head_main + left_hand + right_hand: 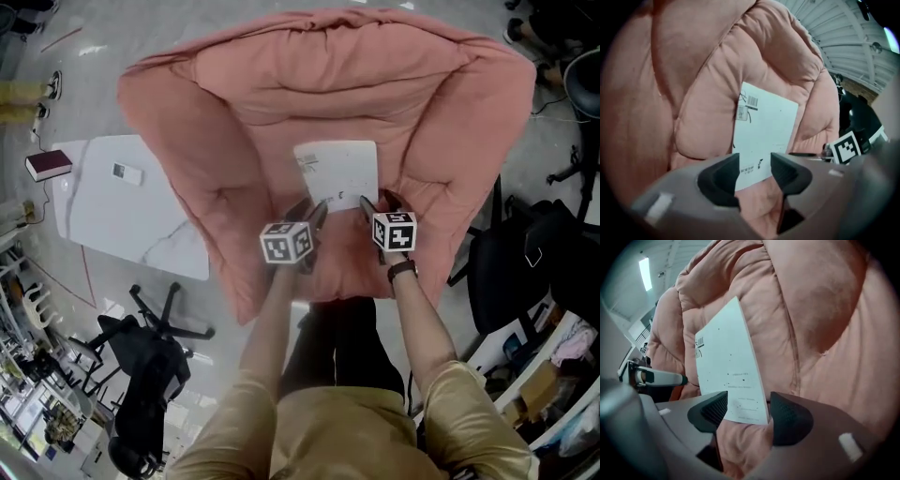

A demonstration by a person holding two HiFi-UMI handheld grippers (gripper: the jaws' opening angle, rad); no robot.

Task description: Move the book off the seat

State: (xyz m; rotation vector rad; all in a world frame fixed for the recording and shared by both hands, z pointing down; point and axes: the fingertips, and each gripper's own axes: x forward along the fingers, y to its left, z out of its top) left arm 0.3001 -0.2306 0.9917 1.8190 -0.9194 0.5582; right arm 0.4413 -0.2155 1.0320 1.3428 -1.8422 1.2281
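A thin white book [337, 173] lies flat on the seat of a big pink padded chair [272, 84]. Its back cover with a barcode faces up. My left gripper [312, 214] is at the book's near left corner and my right gripper [373, 204] at its near right corner. In the left gripper view the book [764, 131] has its near edge reaching in between the open jaws of the left gripper [754, 165]. In the right gripper view the book [729, 364] likewise ends between the wide jaws of the right gripper [749, 409]. No pad presses on it.
A white table [141, 225] stands left of the chair, with a dark red book [49, 165] and a small remote [127, 173] on it. Black office chairs stand at lower left [150, 366] and right [525, 262]. The person's legs are right against the seat's front.
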